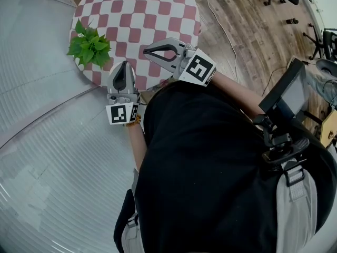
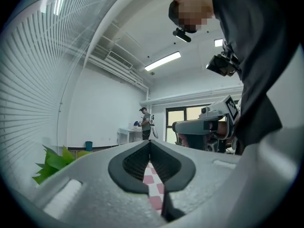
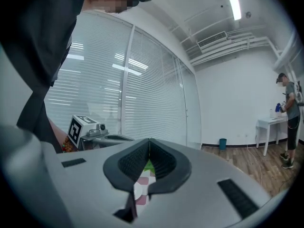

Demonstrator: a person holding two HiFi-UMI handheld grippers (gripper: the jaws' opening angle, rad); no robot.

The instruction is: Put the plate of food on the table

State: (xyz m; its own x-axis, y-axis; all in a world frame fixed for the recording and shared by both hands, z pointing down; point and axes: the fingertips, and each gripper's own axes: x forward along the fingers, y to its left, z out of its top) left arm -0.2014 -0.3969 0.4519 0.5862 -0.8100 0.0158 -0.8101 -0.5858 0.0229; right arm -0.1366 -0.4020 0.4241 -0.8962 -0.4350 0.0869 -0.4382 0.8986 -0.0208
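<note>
So, two grippers here and both are closed up tight with nothing in them. The left gripper (image 1: pixel 125 64) has its jaws pressed together tip to tip. The right gripper (image 1: pixel 146 50) is the same, tips meeting, with only the oval gap behind them, where bits of checkered cloth peek through in each gripper's own view. Each carries one marker cube, so two in total: left cube (image 1: pixel 122 113) and right cube (image 1: pixel 199 68). Both grippers hang over the near edge of the one round table (image 1: pixel 158 4), which has a red-and-white checkered cloth. The left one is at the near-left rim and the right one is a bit further in and off to the right. One plant (image 1: pixel 89 46) sits at the table's left edge, near the left gripper. As for the plate, I honestly can't spot it in any of the three views. Background stuff: one other person (image 3: pixel 289 118) standing at one white side table (image 3: pixel 270 123), and one blue bin (image 3: pixel 222 143) by the wall.
</note>
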